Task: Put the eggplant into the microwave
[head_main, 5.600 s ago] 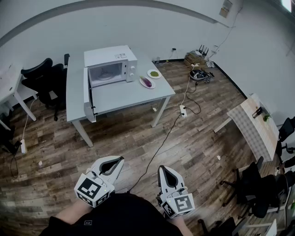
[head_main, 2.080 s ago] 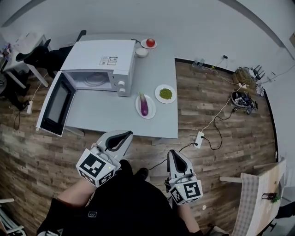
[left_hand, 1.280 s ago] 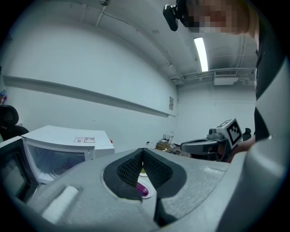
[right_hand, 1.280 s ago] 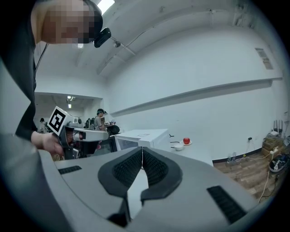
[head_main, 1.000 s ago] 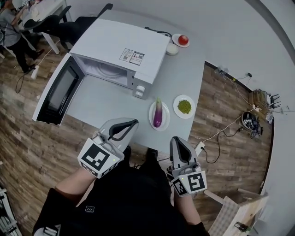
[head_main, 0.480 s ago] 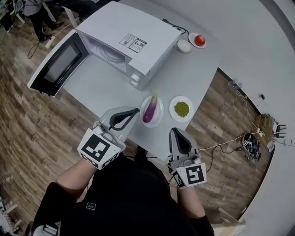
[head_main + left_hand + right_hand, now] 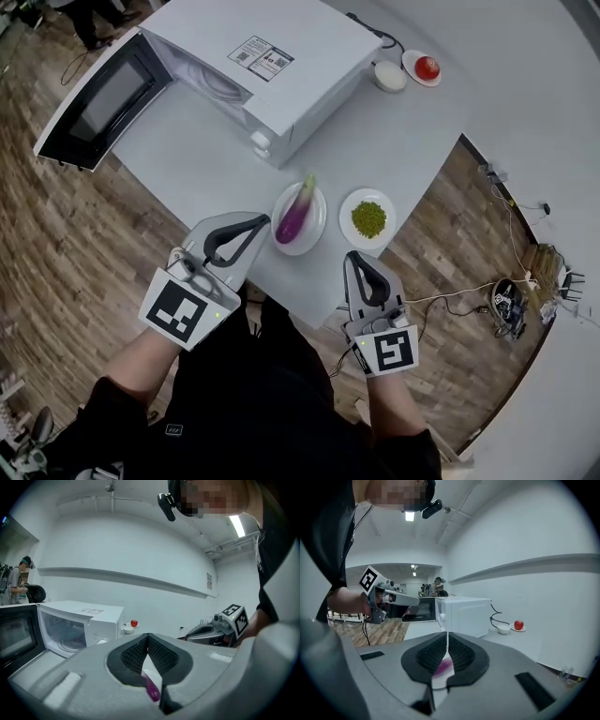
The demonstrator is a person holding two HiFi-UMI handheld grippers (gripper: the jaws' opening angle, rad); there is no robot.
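1. The eggplant lies on a white plate near the front of the gray desk. It is not in the microwave yet.
2. The microwave stands farther back on the desk, off to the left. Its door hangs wide open.
3. The left tool is closed, tips touching, with nothing in it. Its tip is just beside the left rim of the plate.
4. The right tool is closed too, and it is empty. It sits near the front corner of the desk, to the right of the plate and a bit farther from the eggplant.
5. The eggplant's long side runs away from the person, slanting a little to the right. The green stem is at the far end and the fat purple end is close.
6. The left tool is the nearer one, and it comes at the eggplant from the side. I think it has to open first, then close across the fat middle.
7. A plate of green peas sits just to the right, so the reach should stay clear of it.
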